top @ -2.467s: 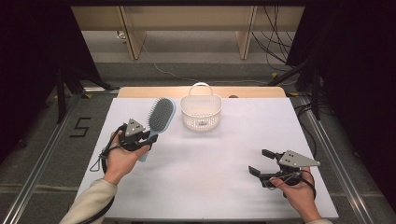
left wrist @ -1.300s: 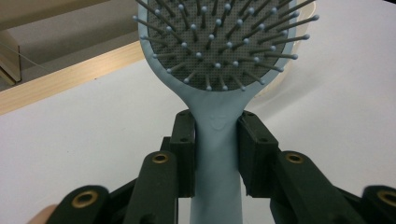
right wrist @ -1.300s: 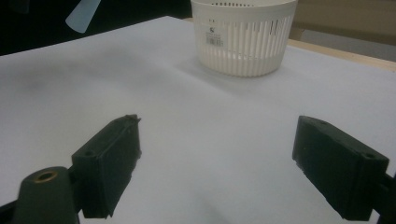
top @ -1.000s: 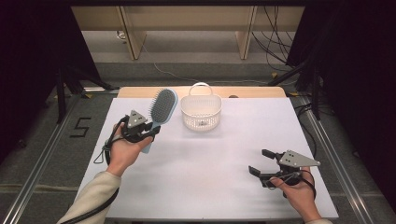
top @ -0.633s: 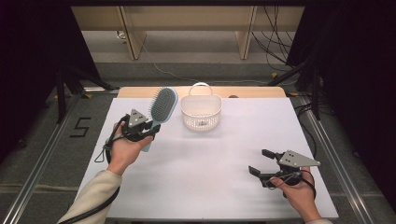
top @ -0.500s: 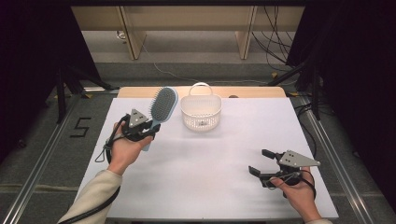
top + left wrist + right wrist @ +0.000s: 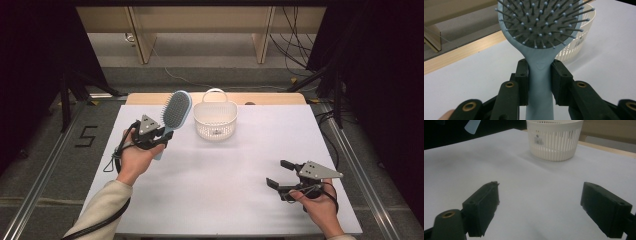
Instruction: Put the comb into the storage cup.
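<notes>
Above the left side of a white surface [image 7: 225, 170], the left tongs [image 7: 159, 136] pinch the handle of a pale blue hairbrush [image 7: 175, 111], lifting it clear of the sheet. The brush stands tilted, its oval head toward the far edge, bristles facing the camera in the high view. In the left gripper view, the 2 black jaws press against either side of the handle just below the head of the hairbrush [image 7: 539, 30], whose grey pad carries rows of pins with blue tips.

A white slatted basket [image 7: 215, 120] with a looped handle stands near the far edge of the surface, just to the right of the brush head and apart from it. In the left gripper view, the basket [image 7: 581, 37] shows behind the head. In the right gripper view, the basket [image 7: 554, 138] sits far ahead with a small label on its wall, and the tip of the brush handle [image 7: 472, 126] shows at the upper left.

Near the front right corner, the right tongs [image 7: 281, 174] rest low over the surface in the person's right hand [image 7: 320, 210], jaws spread wide with nothing between them. A cream sleeve [image 7: 102, 210] covers the left forearm, and a black cable [image 7: 117, 155] loops from the left tongs.
</notes>
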Demonstrator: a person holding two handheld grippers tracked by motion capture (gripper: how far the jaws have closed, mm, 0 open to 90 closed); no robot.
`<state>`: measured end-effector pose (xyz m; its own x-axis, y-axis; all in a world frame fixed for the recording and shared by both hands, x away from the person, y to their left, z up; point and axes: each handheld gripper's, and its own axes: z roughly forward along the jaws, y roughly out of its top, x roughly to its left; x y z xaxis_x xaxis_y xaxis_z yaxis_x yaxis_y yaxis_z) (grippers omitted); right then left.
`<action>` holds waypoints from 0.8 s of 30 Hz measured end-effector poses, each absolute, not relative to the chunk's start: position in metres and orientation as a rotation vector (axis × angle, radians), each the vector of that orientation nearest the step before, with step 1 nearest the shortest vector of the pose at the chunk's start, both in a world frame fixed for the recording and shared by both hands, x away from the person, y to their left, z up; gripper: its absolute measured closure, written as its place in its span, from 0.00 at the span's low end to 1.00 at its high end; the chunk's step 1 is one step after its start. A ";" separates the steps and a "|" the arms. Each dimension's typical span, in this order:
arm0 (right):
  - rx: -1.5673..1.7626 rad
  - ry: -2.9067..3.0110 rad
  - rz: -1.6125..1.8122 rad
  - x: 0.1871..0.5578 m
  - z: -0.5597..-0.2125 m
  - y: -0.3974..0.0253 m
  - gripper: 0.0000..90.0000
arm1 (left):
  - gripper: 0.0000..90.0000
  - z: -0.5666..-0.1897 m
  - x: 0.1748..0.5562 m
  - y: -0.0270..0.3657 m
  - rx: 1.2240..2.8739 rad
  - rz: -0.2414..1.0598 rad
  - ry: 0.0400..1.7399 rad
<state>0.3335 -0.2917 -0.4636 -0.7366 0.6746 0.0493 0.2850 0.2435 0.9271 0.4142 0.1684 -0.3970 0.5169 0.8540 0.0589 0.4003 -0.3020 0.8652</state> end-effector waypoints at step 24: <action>0.884 2.161 1.494 0.333 -0.464 -0.292 0.18 | 0.78 -0.392 0.420 0.162 1.888 0.663 1.009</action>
